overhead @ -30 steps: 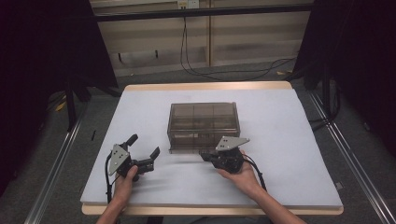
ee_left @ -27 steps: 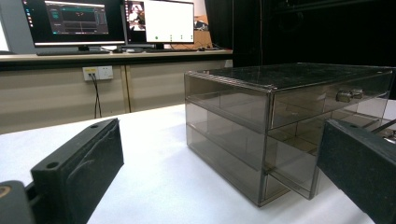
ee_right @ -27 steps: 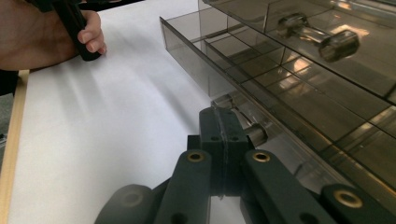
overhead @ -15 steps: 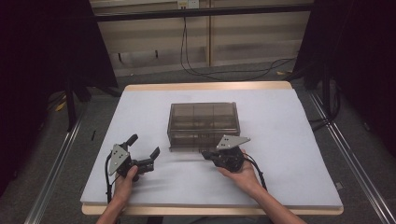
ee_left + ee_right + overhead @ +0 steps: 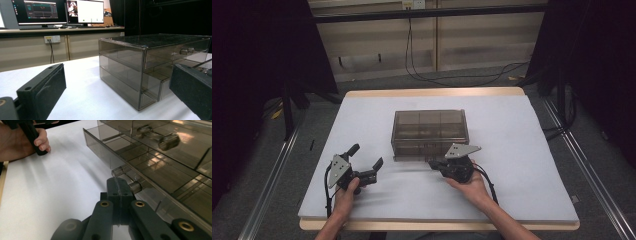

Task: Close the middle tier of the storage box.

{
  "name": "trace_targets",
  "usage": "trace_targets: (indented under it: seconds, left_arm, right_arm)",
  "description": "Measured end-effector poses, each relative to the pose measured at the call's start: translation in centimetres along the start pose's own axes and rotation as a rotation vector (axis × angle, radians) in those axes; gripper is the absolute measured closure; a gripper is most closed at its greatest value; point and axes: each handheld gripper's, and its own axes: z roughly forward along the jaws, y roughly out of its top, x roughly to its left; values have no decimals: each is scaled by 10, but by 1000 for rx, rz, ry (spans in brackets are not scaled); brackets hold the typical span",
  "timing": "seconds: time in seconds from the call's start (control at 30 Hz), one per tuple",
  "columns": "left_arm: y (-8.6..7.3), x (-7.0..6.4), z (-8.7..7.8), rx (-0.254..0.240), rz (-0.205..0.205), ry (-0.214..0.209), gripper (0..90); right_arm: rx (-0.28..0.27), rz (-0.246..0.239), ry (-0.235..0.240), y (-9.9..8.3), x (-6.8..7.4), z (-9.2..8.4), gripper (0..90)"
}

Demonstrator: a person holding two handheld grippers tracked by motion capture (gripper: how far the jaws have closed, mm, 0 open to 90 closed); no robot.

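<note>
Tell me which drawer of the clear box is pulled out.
The bottom drawer of the smoky box: it juts past the front, the right gripper shut at its knob. The upper drawer sits flush.

Smoky brown see-through drawer box (image 5: 430, 131), black grippers, white table cover (image 5: 522, 150), tan table edge (image 5: 432, 92)

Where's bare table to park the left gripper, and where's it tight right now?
Free: the white table right of the drawer box, the strip behind it, and the left side beyond the left gripper. Tight: the box's front, where the shut right gripper sits at the lower drawer's knob.
</note>
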Motion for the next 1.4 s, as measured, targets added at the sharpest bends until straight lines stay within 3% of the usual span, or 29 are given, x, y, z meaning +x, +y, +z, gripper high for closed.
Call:
trace_targets:
  seconds: [1.4]
  left_arm:
    - [0,0,0,-1,1,1,9]
  right_arm:
    - [-24,22,-26,6,-6,12,900]
